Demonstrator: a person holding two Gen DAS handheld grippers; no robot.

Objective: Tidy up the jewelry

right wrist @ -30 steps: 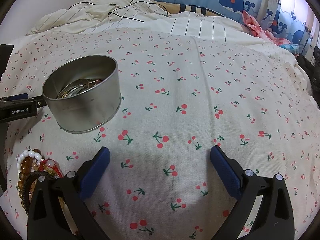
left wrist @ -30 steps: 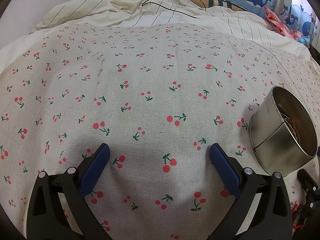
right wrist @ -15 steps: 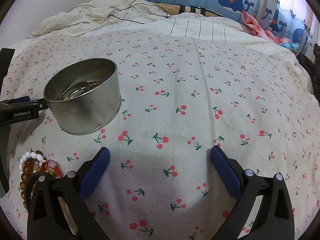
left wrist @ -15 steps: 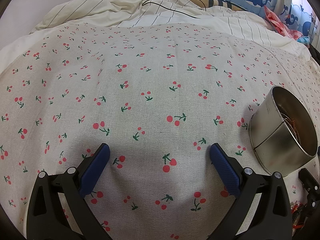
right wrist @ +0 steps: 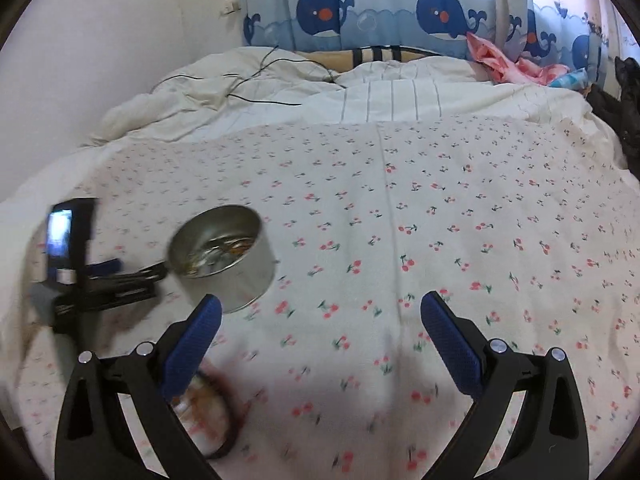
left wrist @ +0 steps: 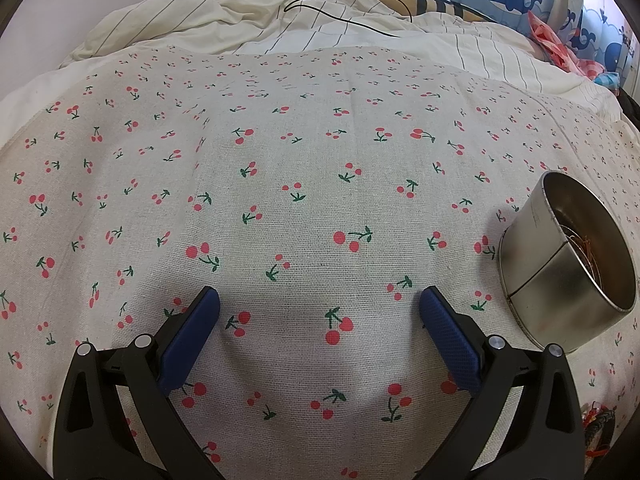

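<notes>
Left tongs [left wrist: 320, 320]: spread wide, empty, low over the cherry-print cloth [left wrist: 280, 200] on the bed.
Right tongs [right wrist: 320, 320]: spread wide, empty, raised above it.
Metal tin [right wrist: 224, 256]: upright, left of centre, bangles inside.
Bracelet heap [right wrist: 208, 408]: loose on the cloth, near-left, beneath the right tongs' left finger; blurred.
Step, judged: between pickups. Next: lower right tongs onto the heap, close, carry to tin.

One metal tin [right wrist: 224, 258], one bracelet heap [right wrist: 208, 412] (blurred, uncountable), two open grippers, left gripper [left wrist: 320, 330], right gripper [right wrist: 320, 332]
</notes>
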